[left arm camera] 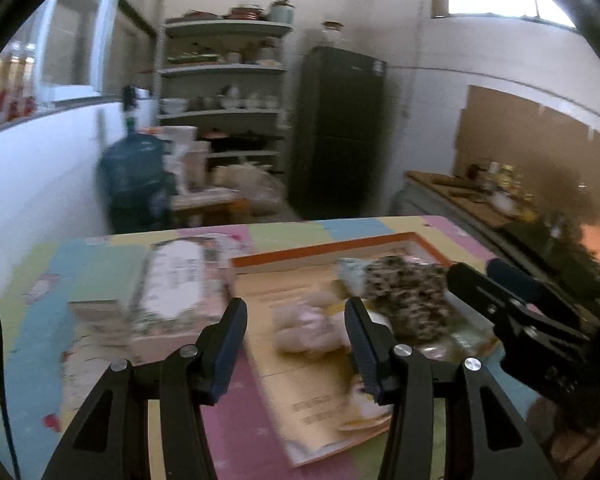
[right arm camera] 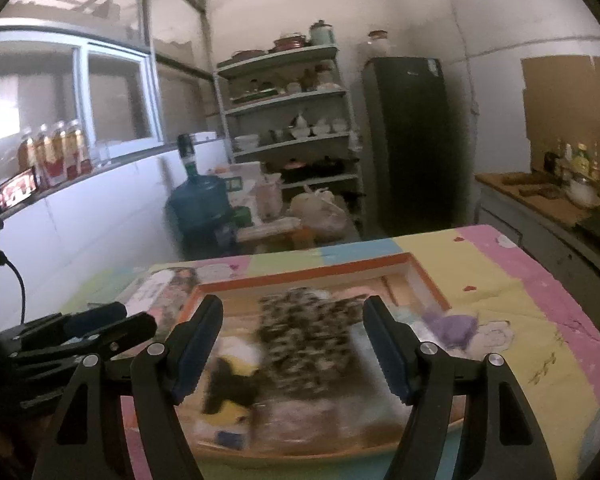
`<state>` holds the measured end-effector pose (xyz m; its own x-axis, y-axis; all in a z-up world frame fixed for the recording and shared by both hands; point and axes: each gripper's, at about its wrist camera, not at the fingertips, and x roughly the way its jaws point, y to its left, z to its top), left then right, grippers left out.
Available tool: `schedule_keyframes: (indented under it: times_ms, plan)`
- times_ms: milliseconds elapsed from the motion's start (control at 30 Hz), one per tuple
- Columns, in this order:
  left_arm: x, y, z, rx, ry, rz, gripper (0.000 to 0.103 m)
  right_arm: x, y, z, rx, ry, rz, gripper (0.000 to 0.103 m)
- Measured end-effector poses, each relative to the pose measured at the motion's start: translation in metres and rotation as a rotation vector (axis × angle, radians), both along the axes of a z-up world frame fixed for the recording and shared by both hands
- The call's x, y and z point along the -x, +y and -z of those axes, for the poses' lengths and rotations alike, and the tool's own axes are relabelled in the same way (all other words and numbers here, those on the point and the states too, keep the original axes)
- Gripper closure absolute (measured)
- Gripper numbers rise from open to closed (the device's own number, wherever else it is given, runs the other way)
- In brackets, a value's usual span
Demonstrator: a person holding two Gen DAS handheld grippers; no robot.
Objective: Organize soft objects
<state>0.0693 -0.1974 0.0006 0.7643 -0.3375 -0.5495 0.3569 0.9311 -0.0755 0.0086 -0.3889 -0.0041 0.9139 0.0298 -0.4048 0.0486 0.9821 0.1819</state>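
Soft objects lie heaped in a shallow rectangular box [right arm camera: 424, 280] with an orange rim and pale inner walls, resting on a table [right arm camera: 500, 280] under a cloth of pastel pink, yellow, green and blue blocks. At the centre of the heap is a nubbly, dark-and-cream speckled fabric piece [right arm camera: 304, 344], long and lumpy. At its 8 o'clock sits a black and yellow soft item [right arm camera: 228, 392] (too blurred to name), and at 3 o'clock a lilac knitted-looking piece [right arm camera: 456, 326] hangs over the box edge onto the cloth. In the left wrist view a pale pink rounded bundle [left arm camera: 308, 328] lies at 9 o'clock of the speckled piece, on a flat tan printed sheet [left arm camera: 320, 412].

At 9 o'clock of the box, a flat carton [left arm camera: 172, 284] with white and floral print lies on the cloth; its lettering is smeared by motion.

Left gripper [left arm camera: 296, 344] holds its blue-padded jaws about half apart, with nothing between them; the pink bundle shows through the gap, but contact cannot be judged. Right gripper [right arm camera: 292, 344] stands wide, hovering above the speckled fabric, gripping nothing.

Behind, a white shelf rack [right arm camera: 292, 120] of crockery, a dark fridge [right arm camera: 412, 140] and a blue water jug [right arm camera: 200, 200] stand softly blurred. Both views lose their corners to the dark lens ring, and the near end of the box is cut off behind the gripper arms.
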Motion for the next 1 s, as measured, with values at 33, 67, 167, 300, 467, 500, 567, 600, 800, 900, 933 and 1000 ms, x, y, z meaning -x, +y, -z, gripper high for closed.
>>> schedule_keyframes:
  times_ms: [33,67,167,300,467,500,567,600,800,900,933,1000]
  plan:
    - [0.002,0.003,-0.001,-0.013,-0.004,-0.021,0.052,0.001,0.006,-0.001,0.002,0.001,-0.002,0.029]
    - [0.005,0.007,-0.001,-0.026,-0.010,-0.043,0.052,0.002,0.011,-0.001,0.000,0.005,-0.005,0.029]
    - [0.018,0.023,-0.003,-0.030,-0.037,-0.087,0.052,0.006,0.028,-0.004,-0.022,0.016,-0.001,0.029]
    - [0.035,0.046,-0.007,-0.008,-0.090,-0.122,0.052,0.011,0.051,-0.007,-0.007,0.040,0.038,0.029]
    - [0.058,0.070,-0.013,-0.015,-0.135,-0.192,0.052,0.020,0.077,-0.008,0.075,0.072,0.153,0.029]
    - [0.062,0.075,-0.013,-0.016,-0.133,-0.204,0.052,0.025,0.083,-0.009,0.104,0.064,0.184,0.029]
    - [0.070,0.084,-0.012,-0.009,-0.120,-0.213,0.052,0.037,0.092,-0.011,0.123,0.047,0.227,0.029]
    - [0.074,0.088,-0.012,-0.011,-0.114,-0.219,0.052,0.045,0.096,-0.012,0.114,0.033,0.227,0.029]
    - [0.105,0.105,-0.015,-0.010,-0.127,-0.243,0.052,0.085,0.110,-0.014,-0.018,-0.008,0.148,0.029]
    - [0.121,0.117,-0.018,0.002,-0.137,-0.243,0.052,0.100,0.124,-0.015,0.020,-0.002,0.156,0.029]
    - [0.126,0.119,-0.020,0.000,-0.146,-0.244,0.052,0.105,0.129,-0.016,0.029,-0.001,0.155,0.029]
    - [0.134,0.121,-0.023,-0.003,-0.160,-0.241,0.052,0.114,0.139,-0.018,0.053,-0.003,0.150,0.029]
